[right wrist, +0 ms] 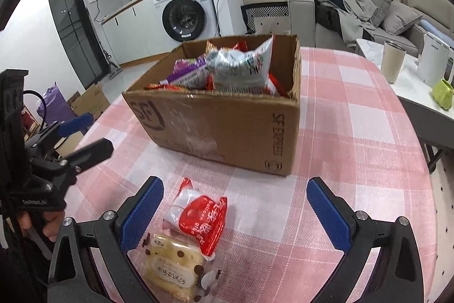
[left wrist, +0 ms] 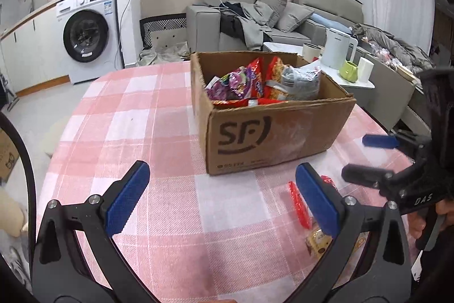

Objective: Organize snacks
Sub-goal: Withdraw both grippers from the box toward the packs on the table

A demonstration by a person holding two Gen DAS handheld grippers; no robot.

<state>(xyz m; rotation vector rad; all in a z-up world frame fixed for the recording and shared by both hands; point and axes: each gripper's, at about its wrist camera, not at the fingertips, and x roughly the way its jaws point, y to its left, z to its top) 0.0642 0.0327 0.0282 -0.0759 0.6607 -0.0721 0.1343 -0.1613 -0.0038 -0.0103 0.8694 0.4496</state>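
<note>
An open cardboard box [left wrist: 281, 132] marked SF stands on the pink checked tablecloth [left wrist: 142, 110] and holds several snack bags [left wrist: 255, 84]. It also shows in the right wrist view [right wrist: 227, 121]. A red and white snack packet [right wrist: 198, 215] and a yellow pastry packet [right wrist: 173, 266] lie on the cloth in front of the box, between the fingers of my right gripper [right wrist: 235, 209], which is open and empty. My left gripper [left wrist: 221, 195] is open and empty above the cloth, left of these packets [left wrist: 298, 203]. Each gripper shows in the other view [left wrist: 366, 158] [right wrist: 85, 132].
A low white table [right wrist: 403, 81] with a kettle [left wrist: 337, 47], cups and a green mug [left wrist: 349, 70] stands beyond the table's right edge. A grey sofa [left wrist: 283, 19] and a washing machine [left wrist: 88, 33] are farther back. A cardboard box [right wrist: 90, 101] sits on the floor at left.
</note>
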